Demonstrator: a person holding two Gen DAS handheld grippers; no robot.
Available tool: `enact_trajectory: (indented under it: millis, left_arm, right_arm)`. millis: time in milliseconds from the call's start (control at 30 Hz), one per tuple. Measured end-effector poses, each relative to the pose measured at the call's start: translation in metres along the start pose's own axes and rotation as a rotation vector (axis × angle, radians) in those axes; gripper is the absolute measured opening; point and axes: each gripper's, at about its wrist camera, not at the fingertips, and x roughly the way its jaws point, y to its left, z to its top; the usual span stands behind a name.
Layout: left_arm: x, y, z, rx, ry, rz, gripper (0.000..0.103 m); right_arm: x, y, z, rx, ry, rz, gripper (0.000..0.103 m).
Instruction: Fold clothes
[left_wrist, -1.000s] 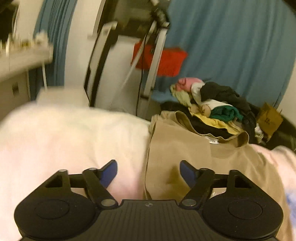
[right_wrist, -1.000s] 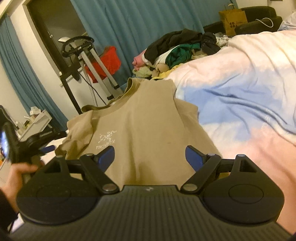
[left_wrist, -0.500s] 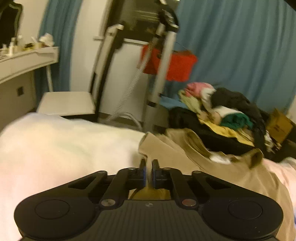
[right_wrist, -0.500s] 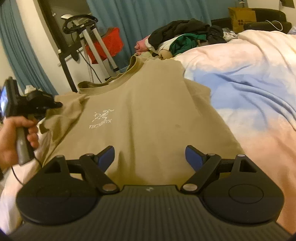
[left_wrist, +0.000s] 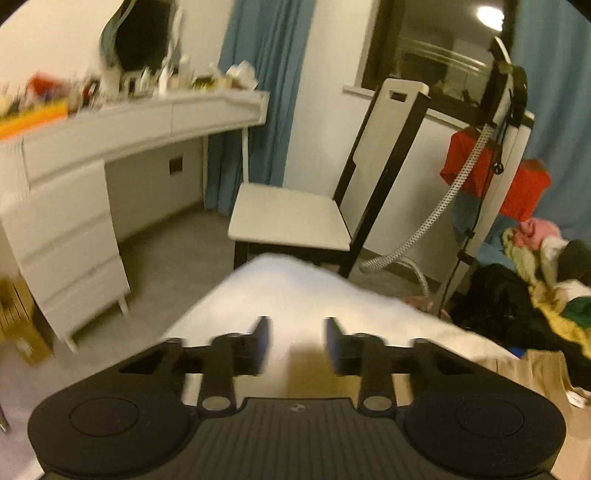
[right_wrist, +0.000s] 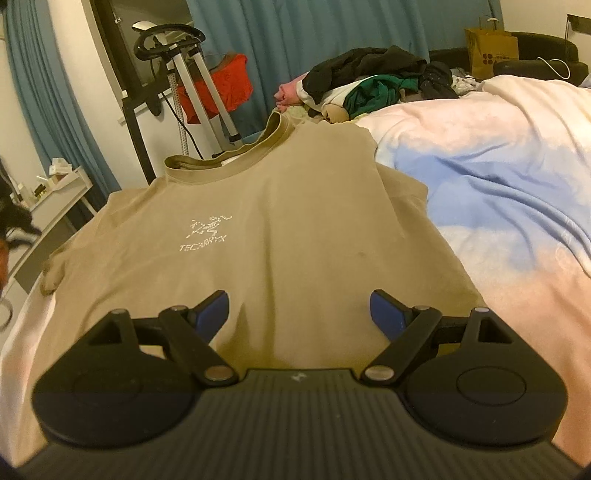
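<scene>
Between the right gripper (right_wrist: 297, 308) and the far bed edge lies the tan T-shirt (right_wrist: 258, 240), spread flat, soft and faintly creased, collar farthest away, white logo left of centre. Its blue pads stand wide apart above the hem, clamping nothing. Rightward, bare pink-and-blue duvet (right_wrist: 498, 177) offers open room. Beyond the collar sits a heaped clothes pile (right_wrist: 373, 85). The left gripper (left_wrist: 296, 345), tilted down past the bed's white corner, is opening with nothing pinched; the shirt lies right of it, a white chair (left_wrist: 291, 218) ahead.
</scene>
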Motion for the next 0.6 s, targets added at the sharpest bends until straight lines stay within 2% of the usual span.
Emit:
enact_trajectory:
  millis: [100,167,300,400,433,500,567,600]
  left_arm:
    - [-0.017,0.041,-0.03,-0.173,0.112,-0.119,0.058]
    - [-0.028,0.06,-0.055,-0.288,0.181,-0.23,0.059]
    - [-0.035,0.061,-0.1,-0.413,0.302,-0.48,0.063]
    - [-0.025,0.037,-0.117,-0.437,0.342,-0.56,0.071]
    - [-0.021,0.029,-0.12,-0.44,0.332,-0.562,0.074]
    - [-0.016,0.024,-0.122,-0.484,0.292,-0.553,0.074]
    - [-0.01,0.028,-0.124,-0.577,0.269,-0.553,0.069]
    - [-0.008,0.033,-0.124,-0.633,0.27,-0.551,0.058]
  right_arm:
    - [-0.001,0.001,0.0,0.0,0.003,0.008,0.085]
    - [-0.002,0.002,0.0,-0.003,0.005,0.015,0.085]
    - [-0.005,0.006,-0.001,-0.021,0.007,0.022,0.085]
    - [-0.006,0.009,-0.003,-0.031,0.011,0.024,0.085]
    - [-0.006,0.01,-0.003,-0.035,0.012,0.023,0.085]
    - [-0.005,0.01,-0.004,-0.037,0.014,0.022,0.085]
    - [-0.004,0.01,-0.004,-0.034,0.016,0.021,0.085]
    - [-0.004,0.009,-0.004,-0.033,0.018,0.02,0.085]
